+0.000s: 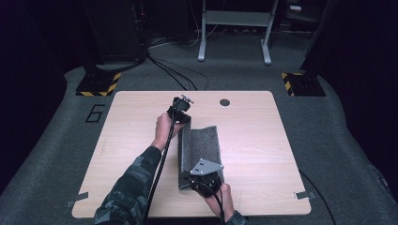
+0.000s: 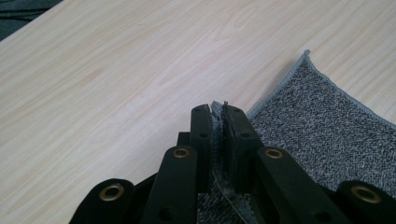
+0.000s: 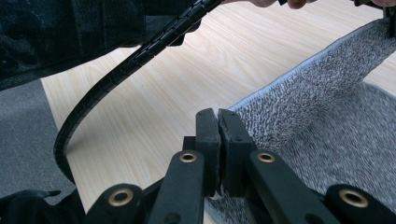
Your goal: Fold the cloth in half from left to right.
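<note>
Left gripper [image 2: 217,112] clamped on the far left corner of a speckled grey cloth with a stitched pale hem [image 1: 202,145], a strip of hem pinched between the jaws. Right gripper [image 3: 218,113] clenched on the near left corner of the same cloth. Left edge of the cloth lifted and stretched taut between the two grippers, the rest lying flat on the pale wooden table [image 1: 253,140], near its middle. Black ribbed cable [image 3: 116,77] trailing across the table in the right gripper view.
</note>
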Demonstrator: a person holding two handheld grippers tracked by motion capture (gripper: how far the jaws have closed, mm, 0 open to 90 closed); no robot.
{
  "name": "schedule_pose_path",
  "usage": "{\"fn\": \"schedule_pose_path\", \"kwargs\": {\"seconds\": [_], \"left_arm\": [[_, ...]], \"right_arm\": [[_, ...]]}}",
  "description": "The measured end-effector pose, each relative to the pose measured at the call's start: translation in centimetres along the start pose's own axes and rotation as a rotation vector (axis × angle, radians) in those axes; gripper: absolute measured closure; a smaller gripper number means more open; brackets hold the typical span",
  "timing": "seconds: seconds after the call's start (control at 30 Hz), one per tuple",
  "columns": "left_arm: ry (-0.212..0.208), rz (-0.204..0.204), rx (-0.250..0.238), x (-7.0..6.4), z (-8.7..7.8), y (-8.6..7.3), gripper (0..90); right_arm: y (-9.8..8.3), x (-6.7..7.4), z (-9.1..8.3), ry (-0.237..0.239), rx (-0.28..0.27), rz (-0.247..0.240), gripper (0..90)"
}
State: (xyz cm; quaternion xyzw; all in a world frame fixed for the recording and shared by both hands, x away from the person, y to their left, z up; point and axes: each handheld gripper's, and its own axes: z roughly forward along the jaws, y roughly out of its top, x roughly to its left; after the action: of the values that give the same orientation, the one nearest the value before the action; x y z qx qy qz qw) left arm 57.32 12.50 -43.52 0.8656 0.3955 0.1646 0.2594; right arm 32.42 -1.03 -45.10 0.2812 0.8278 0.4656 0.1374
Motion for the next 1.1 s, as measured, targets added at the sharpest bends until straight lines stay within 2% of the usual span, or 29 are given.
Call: {"fn": "schedule_pose_path", "kwargs": {"seconds": [0.1,0.13,0.53,0.83,1.1], "left_arm": [[-0.002,0.005,0.004,-0.5,0.7,0.3,82.9],[-0.006,-0.006,-0.004,-0.7,1.0,0.3,82.9],[-0.016,0.011,0.016,-2.4,2.9,1.2,82.7],[-0.032,0.024,0.031,-3.3,4.0,1.7,80.9],[-0.046,0.004,0.026,-3.8,4.7,2.0,80.2]], "right_arm": [[-0.5,-0.4,-0.3,-0.006,0.009,0.005,87.3],[-0.6,-0.5,-0.4,-0.015,0.009,0.013,87.3],[-2.6,-2.3,-1.3,-0.054,0.054,0.072,87.2],[-3.6,-2.7,-1.7,-0.069,0.072,0.088,86.9],[-4.3,-3.3,-2.1,-0.109,0.086,0.108,86.8]]}}
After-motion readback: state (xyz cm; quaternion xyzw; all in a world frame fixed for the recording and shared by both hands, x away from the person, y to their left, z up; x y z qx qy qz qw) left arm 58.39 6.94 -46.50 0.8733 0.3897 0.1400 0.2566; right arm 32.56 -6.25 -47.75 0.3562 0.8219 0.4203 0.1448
